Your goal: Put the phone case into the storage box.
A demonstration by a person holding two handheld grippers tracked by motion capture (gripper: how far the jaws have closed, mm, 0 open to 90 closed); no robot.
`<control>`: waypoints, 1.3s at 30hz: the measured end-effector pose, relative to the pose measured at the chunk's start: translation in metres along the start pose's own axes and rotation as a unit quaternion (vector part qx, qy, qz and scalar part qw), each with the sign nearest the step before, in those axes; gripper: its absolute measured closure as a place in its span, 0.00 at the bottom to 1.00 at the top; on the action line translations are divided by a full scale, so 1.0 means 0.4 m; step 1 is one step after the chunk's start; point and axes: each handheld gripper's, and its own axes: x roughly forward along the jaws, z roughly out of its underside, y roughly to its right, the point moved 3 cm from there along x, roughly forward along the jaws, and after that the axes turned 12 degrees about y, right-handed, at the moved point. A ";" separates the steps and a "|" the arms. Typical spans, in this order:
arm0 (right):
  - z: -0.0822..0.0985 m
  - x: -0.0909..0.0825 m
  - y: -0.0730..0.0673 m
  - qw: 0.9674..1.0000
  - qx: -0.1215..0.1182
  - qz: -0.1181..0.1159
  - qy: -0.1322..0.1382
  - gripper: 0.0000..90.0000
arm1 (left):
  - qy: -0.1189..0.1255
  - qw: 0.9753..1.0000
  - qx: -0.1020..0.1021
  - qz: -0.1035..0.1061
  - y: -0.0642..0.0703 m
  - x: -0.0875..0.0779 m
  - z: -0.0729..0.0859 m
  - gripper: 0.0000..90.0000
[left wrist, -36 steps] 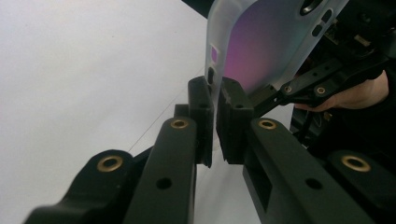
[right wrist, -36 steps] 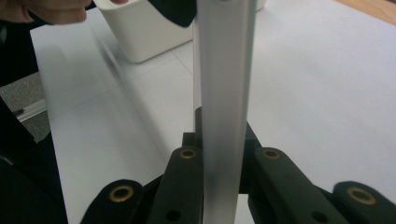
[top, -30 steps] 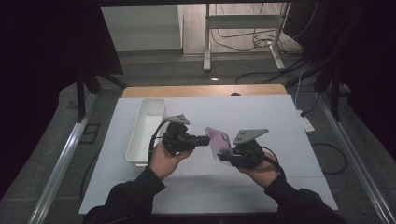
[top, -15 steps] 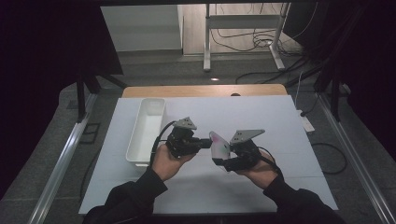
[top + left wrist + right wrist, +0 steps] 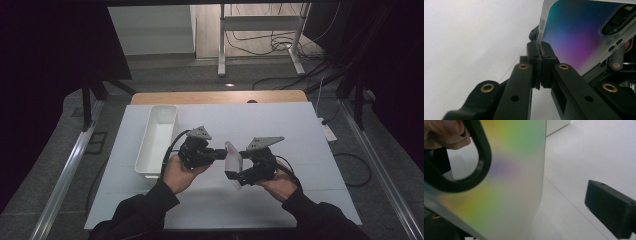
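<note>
Phone (image 5: 579, 32) w/ iridescent purple-teal back, edge pinched in left gripper (image 5: 220, 154) – right gripper (image 5: 235, 176) jaws just spread, off it

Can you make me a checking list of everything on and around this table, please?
Surface: white table top, wooden strip at its far edge.
Job's things: shiny iridescent phone case, held up off the table between the two hands.
Clutter: white oblong plastic bin at the left, looks empty.
Grippers: left hand-held gripper shut on the phone case's edge; right hand-held gripper has just been opening, case between its jaws, open.
Cables: black gripper cables; loose cables on the floor.
Surroundings: dark room, metal stand behind.
</note>
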 end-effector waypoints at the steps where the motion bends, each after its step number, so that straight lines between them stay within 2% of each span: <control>1: 0.000 0.001 0.000 1.000 -0.004 0.005 0.002 0.07 | -0.001 1.000 0.001 -0.001 0.001 0.001 0.000 0.98; 9: 0.001 0.007 -0.004 1.000 -0.014 0.011 0.006 0.04 | -0.002 1.000 0.005 -0.007 0.005 0.005 -0.001 0.98; 14: -0.001 0.000 -0.001 1.000 -0.018 0.012 0.010 0.04 | -0.001 1.000 0.006 -0.024 -0.010 -0.006 -0.001 0.98; 23: 0.000 -0.019 0.013 1.000 -0.025 0.016 0.010 0.03 | 0.006 0.999 -0.002 -0.042 -0.033 -0.025 -0.003 0.98; 39: 0.017 -0.028 0.030 0.999 -0.039 0.014 -0.004 0.00 | 0.011 0.999 -0.007 -0.052 -0.057 -0.045 -0.001 0.98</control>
